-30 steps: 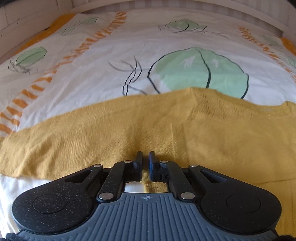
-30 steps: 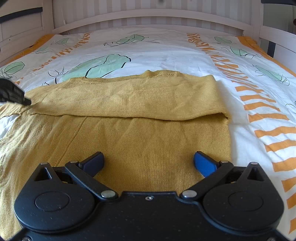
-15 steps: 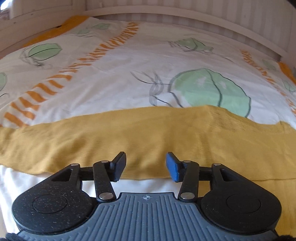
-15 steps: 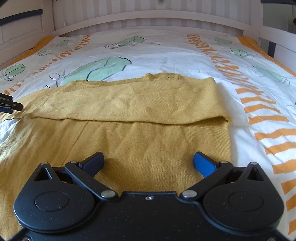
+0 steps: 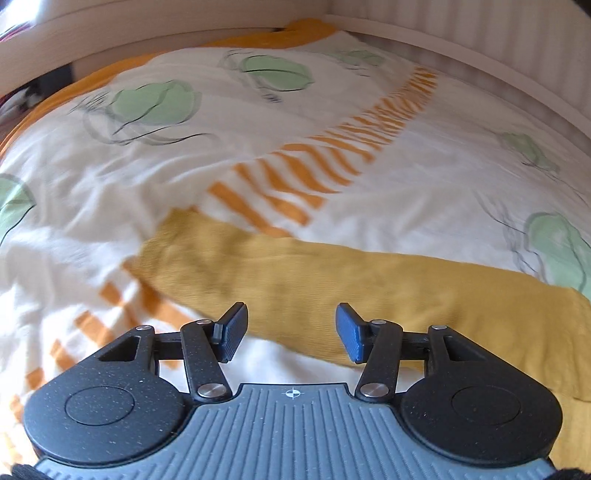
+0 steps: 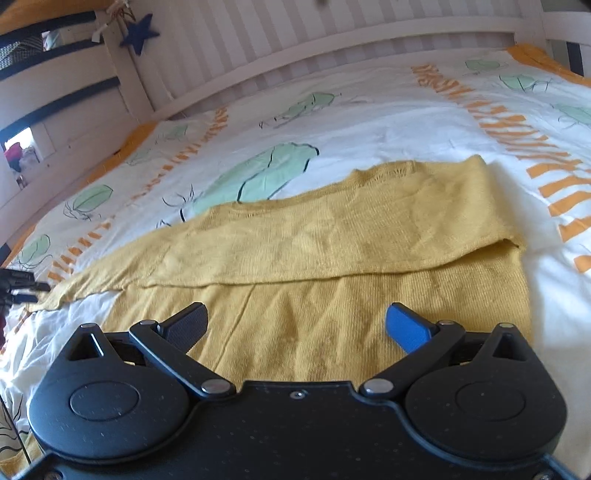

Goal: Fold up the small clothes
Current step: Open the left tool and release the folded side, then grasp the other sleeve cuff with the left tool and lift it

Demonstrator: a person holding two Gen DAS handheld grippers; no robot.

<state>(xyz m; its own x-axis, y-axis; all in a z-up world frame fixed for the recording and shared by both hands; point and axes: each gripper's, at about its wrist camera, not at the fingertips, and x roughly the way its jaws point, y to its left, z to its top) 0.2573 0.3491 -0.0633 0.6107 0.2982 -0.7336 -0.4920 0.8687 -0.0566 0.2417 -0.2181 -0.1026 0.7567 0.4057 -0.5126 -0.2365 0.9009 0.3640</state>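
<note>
A mustard-yellow knit sweater (image 6: 332, 258) lies flat on the bed with its upper part folded over the body. One sleeve (image 5: 295, 273) stretches out to the left and ends in a cuff on the cover. My left gripper (image 5: 290, 334) is open and empty, hovering just above the near edge of that sleeve. It also shows at the left edge of the right wrist view (image 6: 22, 288), by the sleeve's end. My right gripper (image 6: 295, 328) is open and empty over the sweater's lower body.
The bed cover (image 6: 406, 122) is white with green leaf prints and orange striped bands. A white slatted bed rail (image 6: 332, 40) runs along the far side and a rail post with a blue star (image 6: 138, 33) stands at the left.
My left gripper opened and let go of the sweater, then swung left along the sleeve toward its cuff. My right gripper stayed open and tilted its view.
</note>
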